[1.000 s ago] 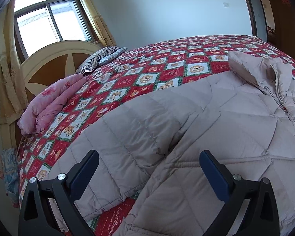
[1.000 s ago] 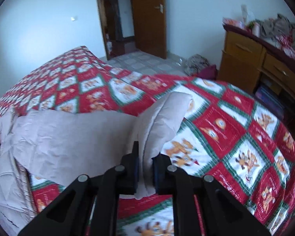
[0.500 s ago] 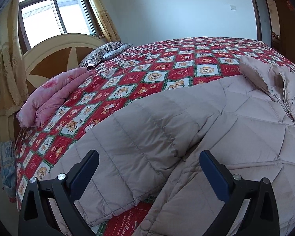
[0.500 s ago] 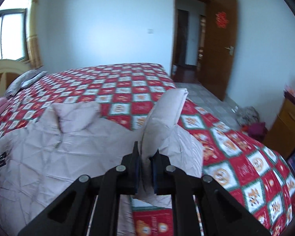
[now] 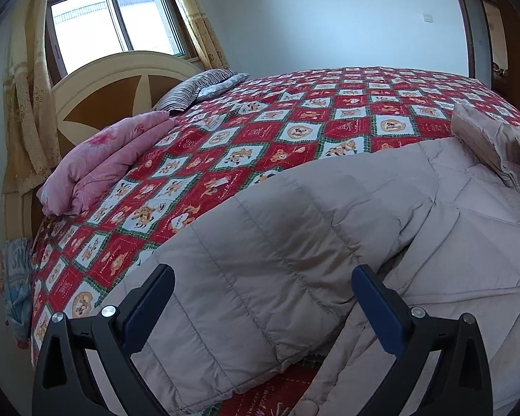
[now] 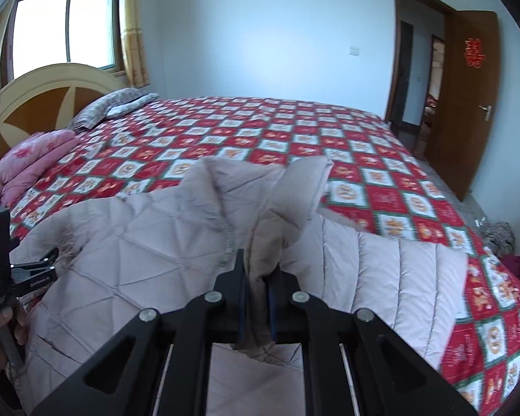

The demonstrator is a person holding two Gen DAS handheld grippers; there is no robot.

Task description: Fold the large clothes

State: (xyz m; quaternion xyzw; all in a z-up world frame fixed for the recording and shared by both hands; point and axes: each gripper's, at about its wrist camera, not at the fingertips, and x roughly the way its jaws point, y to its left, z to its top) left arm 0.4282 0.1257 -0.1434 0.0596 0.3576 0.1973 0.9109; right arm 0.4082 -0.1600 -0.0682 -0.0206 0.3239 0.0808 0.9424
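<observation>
Over the quilt [image 6: 381, 159], the right tool [image 6: 256, 298], pinching the jacket's sleeve [image 6: 294, 201], has swung over its body; left tool [image 5: 260, 298] spread.

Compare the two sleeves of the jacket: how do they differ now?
The left sleeve lies flat on the quilt, between the open left claw, untouched. The right sleeve is lifted and pinched in the shut right claw, over the jacket's front. Both are beige and quilted.

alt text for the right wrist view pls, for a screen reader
The right gripper is shut on a sleeve of a beige quilted jacket, lifting it over the jacket's body on a bed with a red patterned quilt. The left gripper shows at the left edge.
</observation>
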